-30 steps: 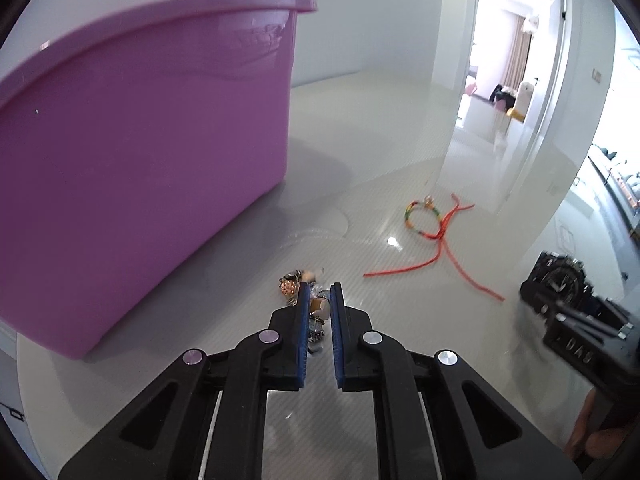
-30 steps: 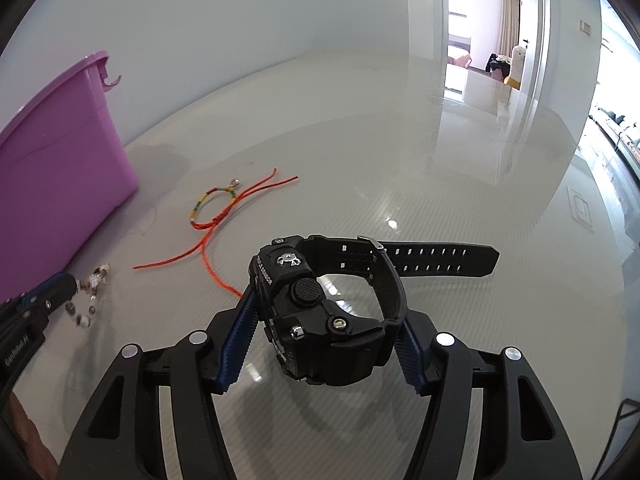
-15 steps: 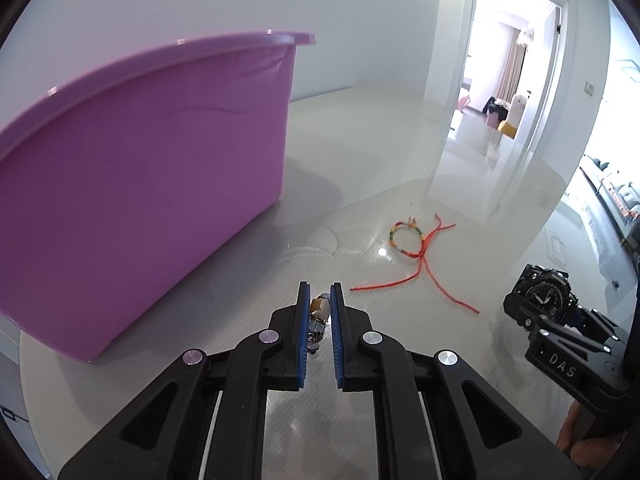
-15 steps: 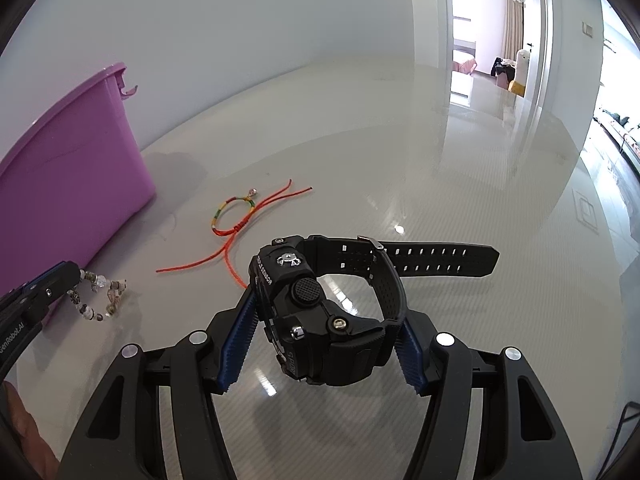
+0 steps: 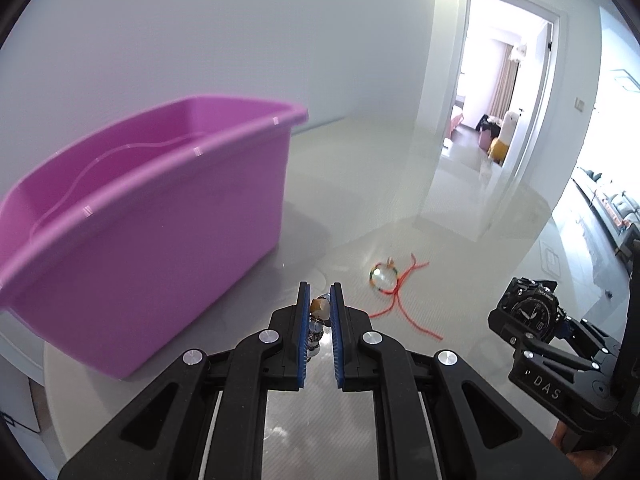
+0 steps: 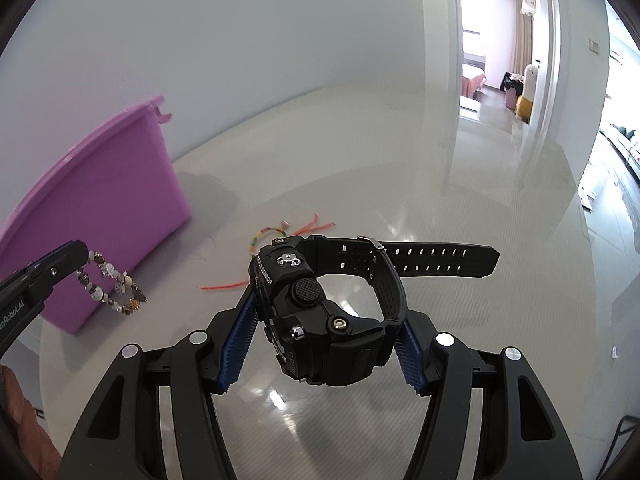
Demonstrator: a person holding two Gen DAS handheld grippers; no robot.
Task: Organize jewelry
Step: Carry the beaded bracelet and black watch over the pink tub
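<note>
L claw (image 5: 319,314) pinches bead bracelet (image 6: 112,284) — R claw (image 6: 320,340) clamps watch (image 6: 320,312).

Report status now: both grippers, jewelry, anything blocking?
Left gripper shut on bead bracelet. Right gripper holds watch. String bracelet on table. Bin path clear.

The counter (image 5: 460,248) is a glossy, pale grey-white surface with a fine woven pattern, mirroring the bright doorway and the ceiling light. On its left side stands a purple plastic tub (image 5: 160,240), open at the top, throwing a soft shadow to its right. Right of the tub, farther out on the counter and well apart from it, lies a red cord bracelet (image 5: 390,280) with green and yellow beads, its loose red ends trailing.
</note>
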